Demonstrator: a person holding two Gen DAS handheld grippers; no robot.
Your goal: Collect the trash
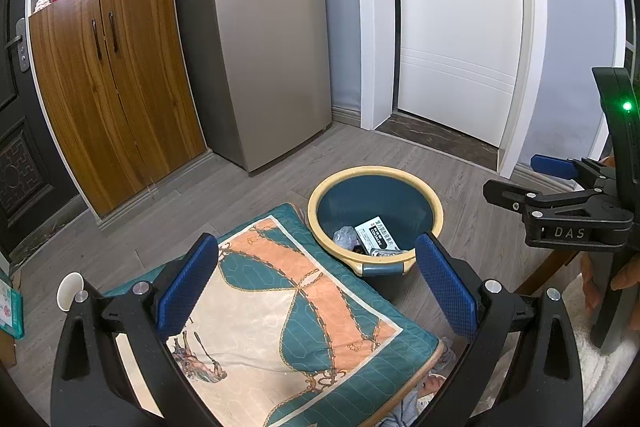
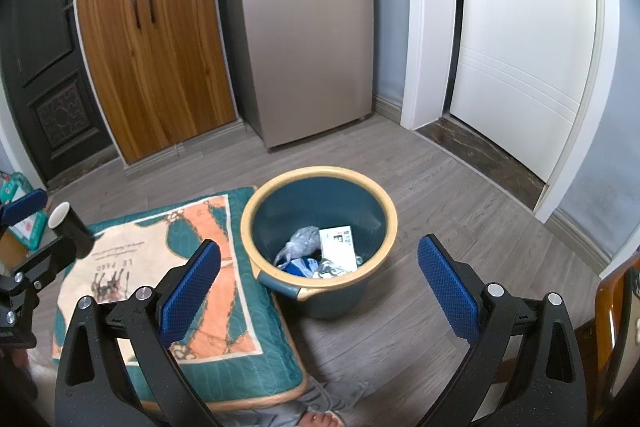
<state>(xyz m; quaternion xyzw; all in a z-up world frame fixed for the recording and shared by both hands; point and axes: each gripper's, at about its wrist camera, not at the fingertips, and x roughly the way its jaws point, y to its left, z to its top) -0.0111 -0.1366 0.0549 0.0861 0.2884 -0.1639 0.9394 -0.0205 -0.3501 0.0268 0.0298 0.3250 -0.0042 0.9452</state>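
Now both claws are hovering empty over the floor.
Left claw and right claw are gaping wide, angling down toward the trash bucket holding a white box beside the cushion.

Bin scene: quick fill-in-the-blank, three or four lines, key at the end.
1. The bin has a yellow rim and stands on the ____.
2. The white box lies ____ the bin.
3. The cushion lies to the bin's ____ in both views.
4. Both grippers' jaws stand ____.

Missing words: floor; inside; left; open
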